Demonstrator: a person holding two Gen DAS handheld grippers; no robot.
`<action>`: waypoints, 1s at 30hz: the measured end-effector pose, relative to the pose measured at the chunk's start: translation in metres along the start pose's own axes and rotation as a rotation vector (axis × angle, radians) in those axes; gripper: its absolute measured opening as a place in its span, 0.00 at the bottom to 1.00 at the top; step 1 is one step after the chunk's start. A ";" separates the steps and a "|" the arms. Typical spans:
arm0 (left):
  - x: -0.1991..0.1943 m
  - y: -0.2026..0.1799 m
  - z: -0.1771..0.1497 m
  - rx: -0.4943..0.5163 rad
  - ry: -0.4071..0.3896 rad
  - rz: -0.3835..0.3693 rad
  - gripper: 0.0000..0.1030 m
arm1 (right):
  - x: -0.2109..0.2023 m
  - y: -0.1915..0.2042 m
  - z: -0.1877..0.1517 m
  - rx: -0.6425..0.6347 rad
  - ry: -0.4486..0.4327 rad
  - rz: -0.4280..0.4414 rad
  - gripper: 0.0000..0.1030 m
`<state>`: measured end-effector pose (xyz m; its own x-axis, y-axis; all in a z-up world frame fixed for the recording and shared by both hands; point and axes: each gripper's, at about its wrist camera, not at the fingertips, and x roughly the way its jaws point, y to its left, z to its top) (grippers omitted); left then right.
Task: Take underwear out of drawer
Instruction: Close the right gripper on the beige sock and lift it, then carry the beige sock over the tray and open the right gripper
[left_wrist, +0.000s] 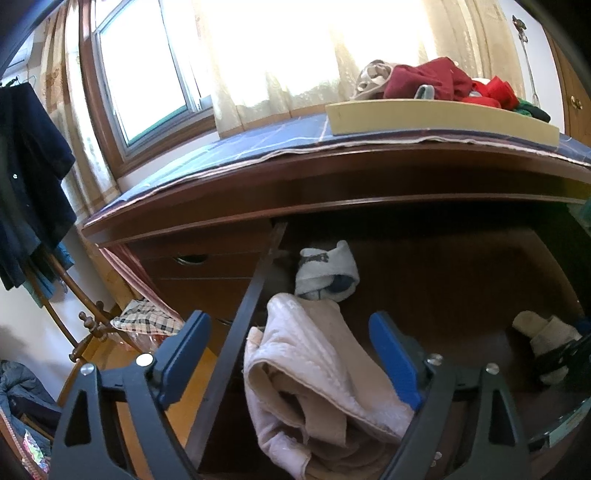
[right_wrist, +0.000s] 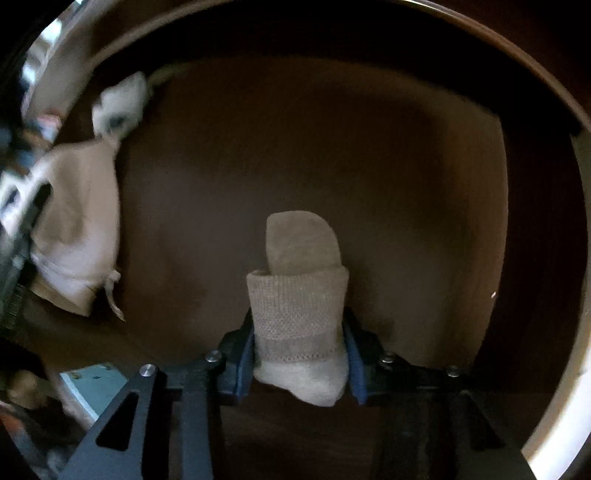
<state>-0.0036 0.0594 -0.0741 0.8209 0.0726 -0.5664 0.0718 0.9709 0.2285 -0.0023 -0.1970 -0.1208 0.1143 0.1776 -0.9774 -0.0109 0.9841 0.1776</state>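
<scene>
The open drawer (left_wrist: 443, 280) holds a folded pinkish-white undergarment (left_wrist: 314, 373) at its left side, with a white and blue rolled piece (left_wrist: 327, 275) behind it. My left gripper (left_wrist: 291, 343) is open wide. Its left finger is outside the drawer's left wall (left_wrist: 251, 295) and its right finger rests beside the garment. In the right wrist view, my right gripper (right_wrist: 301, 339) points down into the drawer (right_wrist: 314, 147), shut on a beige rolled sock bundle (right_wrist: 299, 295). The garment (right_wrist: 77, 229) lies blurred at the left there. The sock bundle (left_wrist: 543, 328) also shows at the right of the left wrist view.
On the dresser top, over a blue cloth (left_wrist: 258, 144), stands a cream tray (left_wrist: 443, 118) piled with red clothes (left_wrist: 428, 79). A window is behind it. Dark garments (left_wrist: 29, 177) hang on a wooden rack at the left, with a checked cloth (left_wrist: 147, 317) lower down.
</scene>
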 end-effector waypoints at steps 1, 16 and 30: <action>0.000 0.000 0.000 0.002 -0.001 0.003 0.86 | -0.003 -0.004 -0.002 0.017 -0.019 0.024 0.43; -0.003 -0.001 -0.001 0.011 -0.020 0.035 0.86 | -0.142 0.006 -0.029 -0.003 -0.502 0.219 0.43; -0.006 0.000 -0.001 0.007 -0.036 0.032 0.86 | -0.200 0.097 0.031 -0.141 -0.691 0.232 0.43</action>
<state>-0.0087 0.0587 -0.0718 0.8428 0.0953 -0.5297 0.0487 0.9667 0.2514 0.0049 -0.1377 0.0959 0.6922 0.3808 -0.6131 -0.2335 0.9220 0.3090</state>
